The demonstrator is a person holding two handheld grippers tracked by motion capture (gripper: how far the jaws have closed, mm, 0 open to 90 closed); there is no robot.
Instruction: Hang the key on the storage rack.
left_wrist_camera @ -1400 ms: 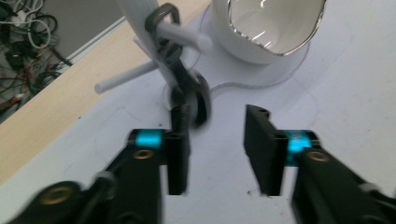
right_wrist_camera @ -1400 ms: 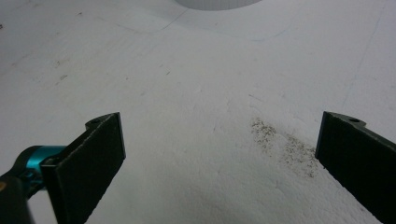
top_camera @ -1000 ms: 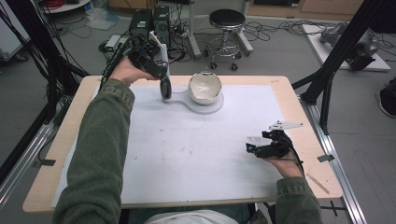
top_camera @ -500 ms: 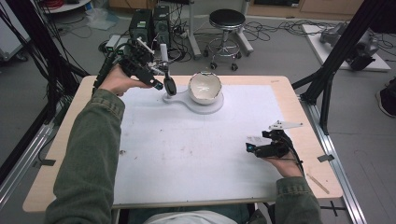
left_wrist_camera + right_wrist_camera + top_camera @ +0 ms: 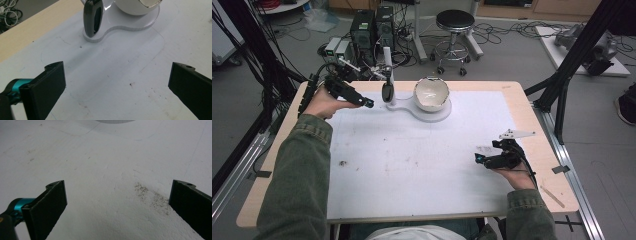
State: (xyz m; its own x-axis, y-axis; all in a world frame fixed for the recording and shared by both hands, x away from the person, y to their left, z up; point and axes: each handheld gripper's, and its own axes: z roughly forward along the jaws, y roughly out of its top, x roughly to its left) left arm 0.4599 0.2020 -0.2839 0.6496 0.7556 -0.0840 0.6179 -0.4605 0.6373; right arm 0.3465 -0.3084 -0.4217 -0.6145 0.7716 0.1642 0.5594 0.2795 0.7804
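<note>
A white bowl [image 5: 431,93] sits tilted on a white base plate [image 5: 439,114] at the back middle of the table. A black oval paddle [image 5: 387,93] hangs from a white post on the same plate; in the left gripper view the paddle [image 5: 93,17] stands upright next to the bowl [image 5: 136,6]. My left gripper [image 5: 368,104] is open and empty, just left of the paddle and apart from it. My right gripper [image 5: 478,159] rests open low over the white mat at the front right, holding nothing.
A white mat [image 5: 422,160] covers most of the wooden table [image 5: 522,100]. Dark specks [image 5: 152,197] lie on the mat by the right gripper. Beyond the table stand computer boxes [image 5: 372,25], a stool [image 5: 454,25] and cables on the floor.
The left gripper has let go of the paddle and drawn back to the left and lower. The paddle now hangs upright on its post. The right gripper has stayed still.
</note>
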